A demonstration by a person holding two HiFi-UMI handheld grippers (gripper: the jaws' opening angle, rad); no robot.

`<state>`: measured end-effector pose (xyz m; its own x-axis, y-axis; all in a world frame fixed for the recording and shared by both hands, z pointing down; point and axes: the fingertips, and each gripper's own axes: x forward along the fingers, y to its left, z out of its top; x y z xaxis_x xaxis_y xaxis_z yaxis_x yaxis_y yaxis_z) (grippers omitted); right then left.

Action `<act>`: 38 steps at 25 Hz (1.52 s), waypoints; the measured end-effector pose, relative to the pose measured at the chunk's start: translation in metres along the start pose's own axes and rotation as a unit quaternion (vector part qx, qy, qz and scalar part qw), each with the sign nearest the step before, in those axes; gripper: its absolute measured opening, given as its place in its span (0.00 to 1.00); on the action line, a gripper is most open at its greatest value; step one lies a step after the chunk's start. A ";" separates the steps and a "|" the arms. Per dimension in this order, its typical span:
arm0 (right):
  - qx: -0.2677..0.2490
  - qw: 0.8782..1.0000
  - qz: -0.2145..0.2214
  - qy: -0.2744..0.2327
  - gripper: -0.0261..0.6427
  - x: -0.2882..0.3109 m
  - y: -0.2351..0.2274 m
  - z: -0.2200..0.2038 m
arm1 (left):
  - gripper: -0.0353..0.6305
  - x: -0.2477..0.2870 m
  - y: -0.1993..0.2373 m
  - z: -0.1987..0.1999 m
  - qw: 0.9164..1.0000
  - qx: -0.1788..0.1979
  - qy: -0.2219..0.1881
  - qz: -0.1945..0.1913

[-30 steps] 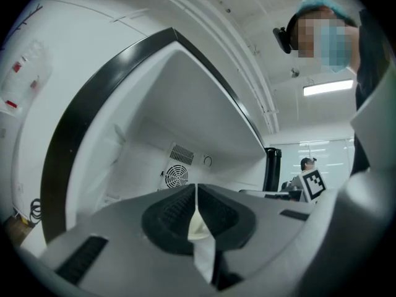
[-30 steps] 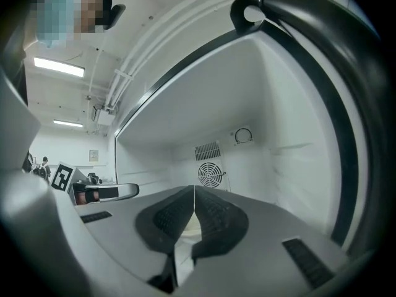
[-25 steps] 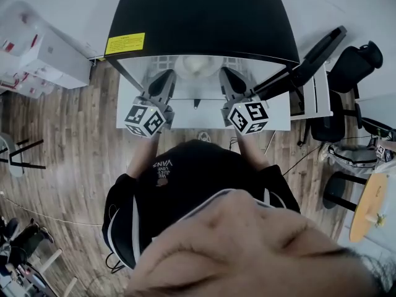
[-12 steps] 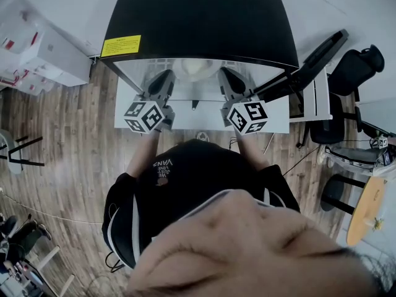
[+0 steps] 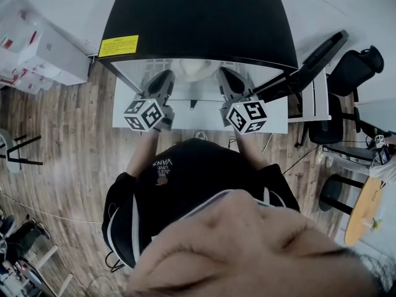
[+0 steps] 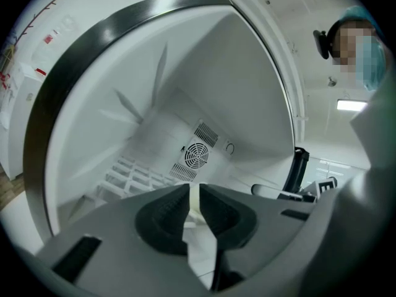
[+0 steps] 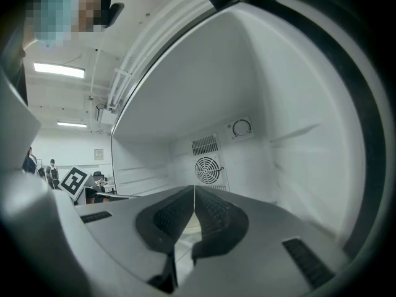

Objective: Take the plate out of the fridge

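Plate (image 5: 195, 68) looks pale, likely stiff, slick and breakable; best held by opposite rims. Left tongs (image 6: 193, 190) pinch its edge; right tongs (image 7: 193, 193) are pressed together, grip unclear

Fridge shelf (image 5: 192, 90): pale, level, spanning the open white compartment under the black top. Ribbed white rack (image 6: 133, 173) low at the compartment's left side. One pale round plate (image 5: 197, 68) toward the back; contact with the shelf not discernible.
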<state>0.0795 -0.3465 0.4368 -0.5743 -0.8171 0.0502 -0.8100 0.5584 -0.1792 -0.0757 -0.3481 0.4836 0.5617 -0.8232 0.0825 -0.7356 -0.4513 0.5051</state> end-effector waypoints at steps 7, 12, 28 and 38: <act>0.002 1.000 0.003 0.002 0.06 0.001 0.001 -0.002 | 0.14 -0.002 0.004 -0.004 1.000 -0.022 0.008 0.006; 0.003 1.000 0.005 0.001 0.06 0.002 0.001 -0.002 | 0.25 -0.001 0.001 -0.007 0.998 -0.058 0.017 0.004; 0.011 1.000 -0.001 -0.001 0.06 -0.004 0.001 -0.005 | 0.35 0.006 -0.012 -0.020 0.974 -0.224 0.028 -0.022; 0.014 1.000 -0.006 -0.006 0.06 -0.006 -0.001 -0.003 | 0.35 0.010 -0.014 -0.022 0.948 -0.316 0.027 -0.037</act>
<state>0.0835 -0.3420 0.4396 -0.5633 -0.8252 0.0415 -0.8129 0.5445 -0.2066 -0.0513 -0.3425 0.4966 0.6335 -0.7712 0.0623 -0.3297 -0.1963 0.9234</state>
